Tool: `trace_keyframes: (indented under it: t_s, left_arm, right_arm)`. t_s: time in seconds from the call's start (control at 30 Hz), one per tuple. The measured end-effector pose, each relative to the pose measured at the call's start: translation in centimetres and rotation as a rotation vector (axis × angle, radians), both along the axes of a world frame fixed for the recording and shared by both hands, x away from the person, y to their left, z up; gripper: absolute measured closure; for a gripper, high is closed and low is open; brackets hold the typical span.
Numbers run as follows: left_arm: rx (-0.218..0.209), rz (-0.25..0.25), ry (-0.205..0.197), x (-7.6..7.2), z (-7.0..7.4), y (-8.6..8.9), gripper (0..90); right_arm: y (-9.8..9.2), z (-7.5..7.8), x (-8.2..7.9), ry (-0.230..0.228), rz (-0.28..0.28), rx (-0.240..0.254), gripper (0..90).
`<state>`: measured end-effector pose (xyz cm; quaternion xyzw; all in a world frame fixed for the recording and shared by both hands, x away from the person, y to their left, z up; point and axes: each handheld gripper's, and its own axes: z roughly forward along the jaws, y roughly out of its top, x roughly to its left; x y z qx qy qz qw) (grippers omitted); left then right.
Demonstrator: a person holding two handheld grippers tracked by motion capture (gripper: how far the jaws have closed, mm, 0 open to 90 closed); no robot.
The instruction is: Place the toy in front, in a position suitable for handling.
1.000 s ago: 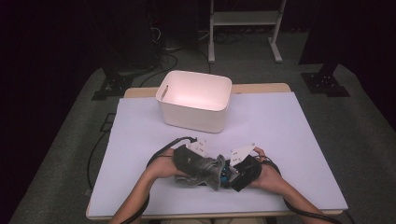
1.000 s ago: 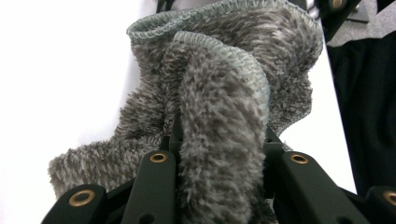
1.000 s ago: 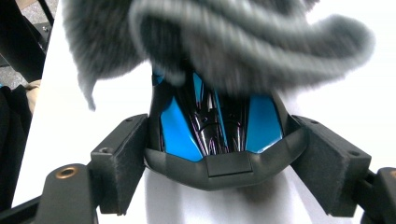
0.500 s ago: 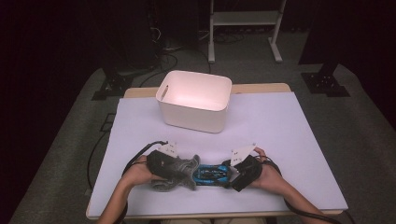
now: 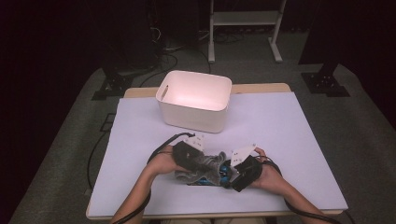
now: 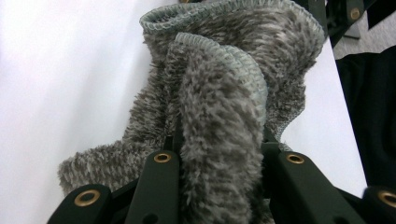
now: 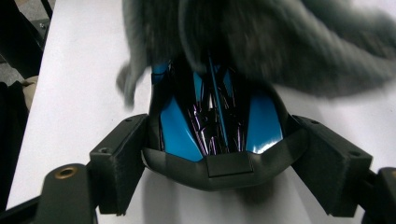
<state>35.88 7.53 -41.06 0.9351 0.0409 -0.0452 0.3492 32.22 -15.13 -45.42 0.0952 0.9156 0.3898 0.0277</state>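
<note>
We worked at the near edge of the surface (image 5: 280, 121), which was covered by a pale lilac sheet, with a white plastic bin (image 5: 195, 105) standing well apart from us toward the far side. Our left tongs (image 6: 217, 154) were clenched on a fold of a grey fuzzy cloth (image 6: 224, 93), a fleecy piece with a stitched hem; its jaws had just been closing further, with the cloth bunched between them, and in the left gripper view the pile swelled up and out from between the two black jaws. In the high view the left tongs (image 5: 187, 156) sat just left of the cloth (image 5: 205, 163), which lay bunched in the middle between our two hands. Our right tongs (image 7: 219, 154) gripped a glossy blue and black toy car (image 7: 215, 126) across its width, the pads pressed against both of its flanks, so the jaws stood wide. In the right gripper view the far end of the car was covered by the cloth (image 7: 280, 42), blurred there. From above, the right tongs (image 5: 236, 175) lay just right of the cloth, with a sliver of the blue car (image 5: 225, 171) showing at the cloth's edge, touching it.
</note>
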Motion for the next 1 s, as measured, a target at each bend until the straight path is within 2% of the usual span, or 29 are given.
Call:
trace_keyframes:
  t_s: [0.13,0.4,0.5,0.63,0.7,0.73,0.8,0.93,1.0]
  left_arm:
    - [0.004,-0.008,0.003,0.0,0.0,-0.3,70.4]
    - [0.016,0.032,0.001,-1.5,-0.4,3.2,70.2]
    - [0.006,0.050,0.009,-2.2,-0.8,4.6,70.1]
    - [-0.044,0.064,0.035,-2.8,-1.4,5.3,70.2]
    - [-0.048,0.062,0.034,-2.8,-1.5,5.3,70.3]
    - [-0.045,0.058,0.035,-2.8,-1.5,5.2,70.3]
    - [-0.031,0.052,0.027,-2.9,-1.4,5.0,70.3]
    - [-0.024,0.045,0.022,-3.0,-1.4,4.7,70.3]
    - [-0.022,0.045,0.026,-2.9,-1.4,4.7,70.3]
  right_arm:
    - [0.0,0.0,0.0,-0.008,0.003,-0.005,20.9]
    - [0.0,0.0,0.0,-0.008,0.006,-0.004,20.9]
    - [0.0,0.0,0.0,-0.003,0.003,-0.004,20.8]
    - [0.2,0.0,-0.1,-0.002,-0.012,-0.014,20.2]
    - [0.3,0.0,-0.1,0.009,-0.031,-0.030,19.9]
    - [0.4,-0.1,-0.1,0.029,-0.037,-0.044,20.2]
    - [0.4,-0.2,-0.1,0.031,-0.039,-0.054,19.4]
    - [0.4,0.1,0.1,0.083,-0.043,-0.053,16.9]
    - [0.1,0.3,0.3,0.116,-0.045,-0.031,16.7]
